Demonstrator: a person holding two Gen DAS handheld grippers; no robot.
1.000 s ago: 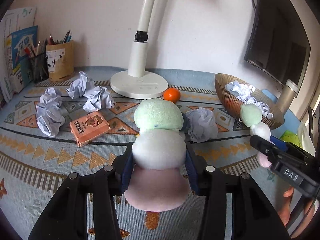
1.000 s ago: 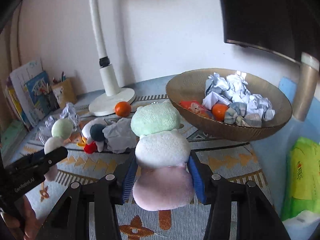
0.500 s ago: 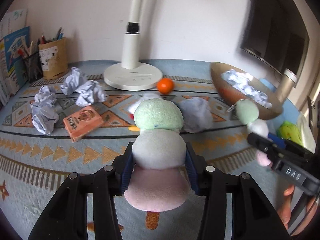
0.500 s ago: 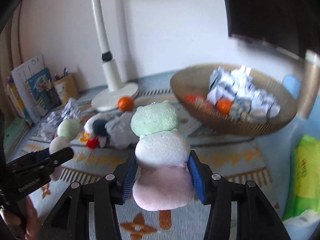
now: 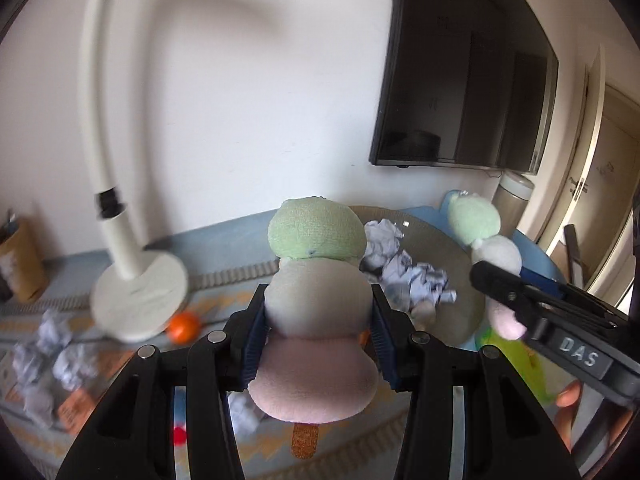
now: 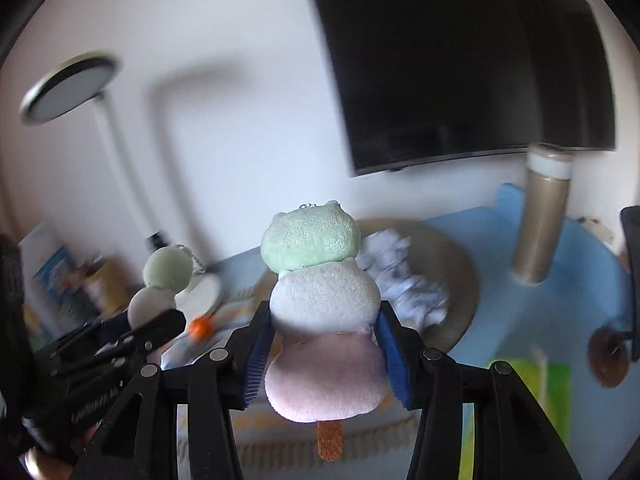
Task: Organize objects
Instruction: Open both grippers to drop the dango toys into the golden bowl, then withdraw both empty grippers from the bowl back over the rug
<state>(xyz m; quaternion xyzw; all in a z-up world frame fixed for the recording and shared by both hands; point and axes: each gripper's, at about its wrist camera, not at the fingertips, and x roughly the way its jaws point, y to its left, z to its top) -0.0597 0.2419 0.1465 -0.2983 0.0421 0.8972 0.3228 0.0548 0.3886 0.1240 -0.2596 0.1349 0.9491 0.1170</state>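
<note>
Both grippers raised since a second ago; my left gripper (image 5: 318,312) fingers pinching plush dango skewer (image 5: 316,300), right gripper (image 6: 324,332) pinching its twin (image 6: 324,308); bowl (image 5: 460,280) at 1 o'clock, drop-off likely next.

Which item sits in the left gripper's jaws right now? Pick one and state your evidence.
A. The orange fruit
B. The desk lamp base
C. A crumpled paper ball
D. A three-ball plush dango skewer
D: the left gripper has its blue-padded jaws closed on the white middle ball of the plush dango skewer, with the green ball above and the pink ball below.
</note>
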